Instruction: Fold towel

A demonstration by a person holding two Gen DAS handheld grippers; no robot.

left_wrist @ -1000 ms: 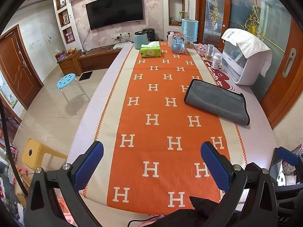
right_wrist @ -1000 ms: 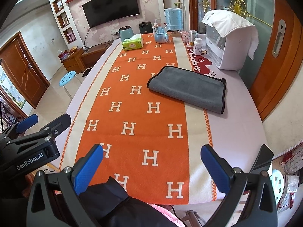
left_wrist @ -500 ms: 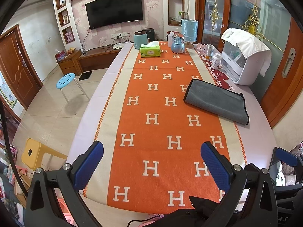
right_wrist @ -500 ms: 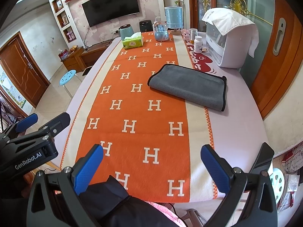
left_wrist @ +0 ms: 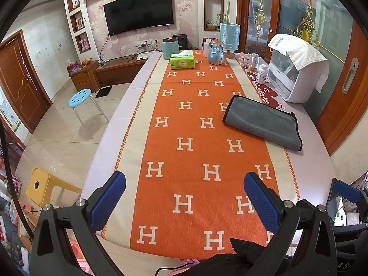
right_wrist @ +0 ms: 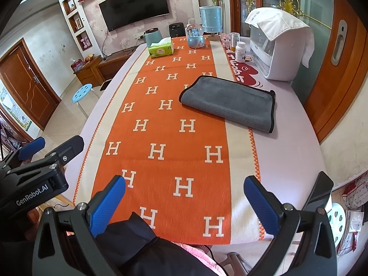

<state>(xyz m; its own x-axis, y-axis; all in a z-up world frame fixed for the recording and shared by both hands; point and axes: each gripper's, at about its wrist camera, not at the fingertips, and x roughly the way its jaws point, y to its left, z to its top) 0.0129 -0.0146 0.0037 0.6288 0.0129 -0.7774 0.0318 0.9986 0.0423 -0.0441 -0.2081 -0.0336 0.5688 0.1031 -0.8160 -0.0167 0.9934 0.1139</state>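
Note:
A grey towel (left_wrist: 262, 120) with black edging lies folded flat on the right side of the table, partly on the orange runner (left_wrist: 197, 151). It also shows in the right wrist view (right_wrist: 230, 102). My left gripper (left_wrist: 184, 197) is open and empty, held above the table's near end, well short of the towel. My right gripper (right_wrist: 184, 197) is open and empty, also above the near end. The left gripper shows at the left of the right wrist view (right_wrist: 43, 154).
A white appliance (left_wrist: 292, 73) draped with a white cloth stands at the right edge behind the towel. Bottles (left_wrist: 262, 73), a snow globe (left_wrist: 215, 53), a tissue pack (left_wrist: 182, 61) and a teal jar (left_wrist: 170, 48) stand at the far end. Stools (left_wrist: 80, 97) stand on the left floor.
Both grippers stay open and empty. The right wrist view has shifted slightly, so the towel sits a little nearer and lower in it. The left view is almost unchanged.

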